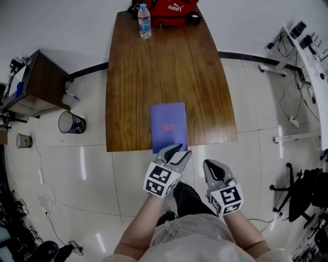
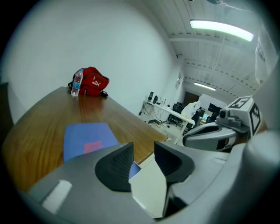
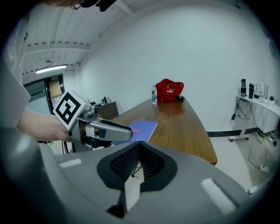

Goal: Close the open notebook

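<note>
Wooden table (image 1: 169, 71) carries a blue notebook (image 1: 168, 127) lying flat and closed, cover up, with a red mark on the cover. The notebook sits at the table's near edge, roughly centred across its width. A water bottle (image 1: 144, 21) and a red bag (image 1: 174, 10) stand at the far end, well apart from the notebook.

Left gripper (image 1: 178, 152): jaws apart, nothing between them. Its tips are at the notebook's near edge; contact cannot be determined.

Right gripper (image 1: 212, 166): jaws closed together and empty. It is positioned over the floor, just beside the left gripper and clear of the table.

A bin (image 1: 70, 123) stands on the floor to the left of the table.
</note>
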A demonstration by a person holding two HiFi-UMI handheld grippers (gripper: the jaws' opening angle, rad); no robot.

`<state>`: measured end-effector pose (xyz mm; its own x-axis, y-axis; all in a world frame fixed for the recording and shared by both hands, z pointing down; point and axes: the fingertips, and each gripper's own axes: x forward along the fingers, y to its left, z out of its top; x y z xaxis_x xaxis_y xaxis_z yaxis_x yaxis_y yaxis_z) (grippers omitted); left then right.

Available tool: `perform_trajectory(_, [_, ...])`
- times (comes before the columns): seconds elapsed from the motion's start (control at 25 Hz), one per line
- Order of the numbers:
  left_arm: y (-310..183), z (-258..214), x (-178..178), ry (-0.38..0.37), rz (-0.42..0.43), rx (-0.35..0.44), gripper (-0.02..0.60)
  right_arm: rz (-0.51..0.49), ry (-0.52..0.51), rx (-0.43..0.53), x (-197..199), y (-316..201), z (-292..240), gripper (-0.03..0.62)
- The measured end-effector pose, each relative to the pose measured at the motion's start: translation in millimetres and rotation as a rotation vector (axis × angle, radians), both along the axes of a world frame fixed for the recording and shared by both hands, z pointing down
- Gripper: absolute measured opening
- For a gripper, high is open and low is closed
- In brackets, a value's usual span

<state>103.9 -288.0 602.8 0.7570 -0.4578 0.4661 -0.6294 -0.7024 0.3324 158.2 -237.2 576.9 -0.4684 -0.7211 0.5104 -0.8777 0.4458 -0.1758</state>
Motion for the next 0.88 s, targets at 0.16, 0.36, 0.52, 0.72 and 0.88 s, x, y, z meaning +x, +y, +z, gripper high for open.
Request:
perform_trajectory(0.16, [8.5,-52.8,-33.3,0.007,-0.059,0.12,0.156,-0.04,0.009,0.065,-23.6,14.6,-24.5,0.006])
perform_trajectory(0.36, [50.6,-137.8,-80.6,0.024,-0.137,0.321,0.106,-0.065,0.007,0.156,-50.7,46.5,-64.5,0.008])
perform_trajectory(0.52, [103.7,-192.7,-122.4,0.05,-0.23,0.469,0.007,-0.054,0.008,0.196,-65.8,83.8,-89.7,0.006])
perform_trajectory(0.72, [182.5,-205.9,-169.2,0.016,-0.295,0.533,0.006,-0.034,0.015,0.286,-80.6,140.3,-116.7,0.006])
perform_trajectory(0.88, [247.5,-213.4,-188.2,0.007,-0.313,0.565,0.006,-0.046,0.054,0.344,-91.0,191.7,-135.7,0.006])
